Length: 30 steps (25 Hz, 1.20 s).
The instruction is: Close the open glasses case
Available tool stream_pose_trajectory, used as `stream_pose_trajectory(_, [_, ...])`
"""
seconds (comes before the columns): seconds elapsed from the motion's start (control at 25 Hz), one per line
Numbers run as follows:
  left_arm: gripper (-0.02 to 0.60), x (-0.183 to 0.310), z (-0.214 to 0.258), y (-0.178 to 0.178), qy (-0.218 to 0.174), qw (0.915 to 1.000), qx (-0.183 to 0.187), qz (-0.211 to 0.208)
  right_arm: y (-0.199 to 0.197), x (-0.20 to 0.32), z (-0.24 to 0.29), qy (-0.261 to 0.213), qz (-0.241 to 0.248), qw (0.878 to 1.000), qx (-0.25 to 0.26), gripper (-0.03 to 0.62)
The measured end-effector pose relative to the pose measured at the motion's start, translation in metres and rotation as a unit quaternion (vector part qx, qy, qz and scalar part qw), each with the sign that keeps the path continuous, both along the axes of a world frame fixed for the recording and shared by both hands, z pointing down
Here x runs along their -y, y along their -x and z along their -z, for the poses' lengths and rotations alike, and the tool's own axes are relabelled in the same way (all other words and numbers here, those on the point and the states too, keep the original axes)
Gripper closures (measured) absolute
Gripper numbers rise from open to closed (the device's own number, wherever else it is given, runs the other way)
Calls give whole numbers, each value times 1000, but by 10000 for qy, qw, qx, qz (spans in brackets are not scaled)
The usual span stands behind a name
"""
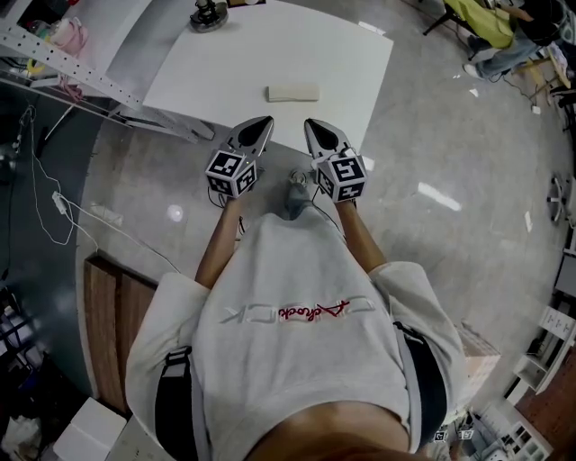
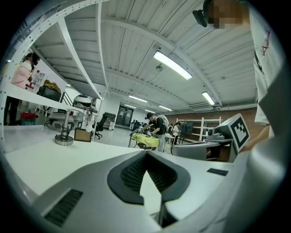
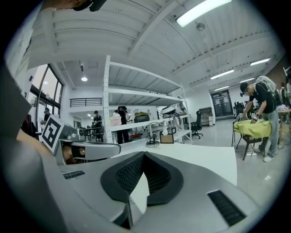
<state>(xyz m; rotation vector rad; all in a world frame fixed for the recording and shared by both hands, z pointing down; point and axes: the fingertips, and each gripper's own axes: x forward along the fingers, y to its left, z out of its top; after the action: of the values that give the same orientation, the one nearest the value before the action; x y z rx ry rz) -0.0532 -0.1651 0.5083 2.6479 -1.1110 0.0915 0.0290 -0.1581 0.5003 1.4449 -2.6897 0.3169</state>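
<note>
Jaws together on left gripper (image 1: 259, 126), right gripper (image 1: 315, 128); glasses case (image 1: 293, 92) ahead, apart.

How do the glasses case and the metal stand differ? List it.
The glasses case is cream and lies flat; the metal stand is grey and upright. The glasses case sits mid-table; the metal stand is at the far edge. Both rest on the white table, untouched.

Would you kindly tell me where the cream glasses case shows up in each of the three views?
Head view: the glasses case lies mid-way across the white table.
Left gripper view: not visible.
Right gripper view: not visible.
Shared landmark: the metal stand with a round base, at the table's far edge in the head view, far left in the left gripper view, near centre in the right gripper view.
</note>
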Motion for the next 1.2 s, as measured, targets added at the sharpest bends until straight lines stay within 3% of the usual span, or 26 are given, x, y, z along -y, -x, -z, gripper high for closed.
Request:
stream_pose_trajectory(0.56, [555,-100,5,-5,-93,9999,-5,-118,7,-98,5,-143,36,9995,-290,577])
stream_pose_trajectory(1.2, [555,-134,12,-6,-218,9997,-29,-131,7,-130,11,-280,-55,9991,-310,577])
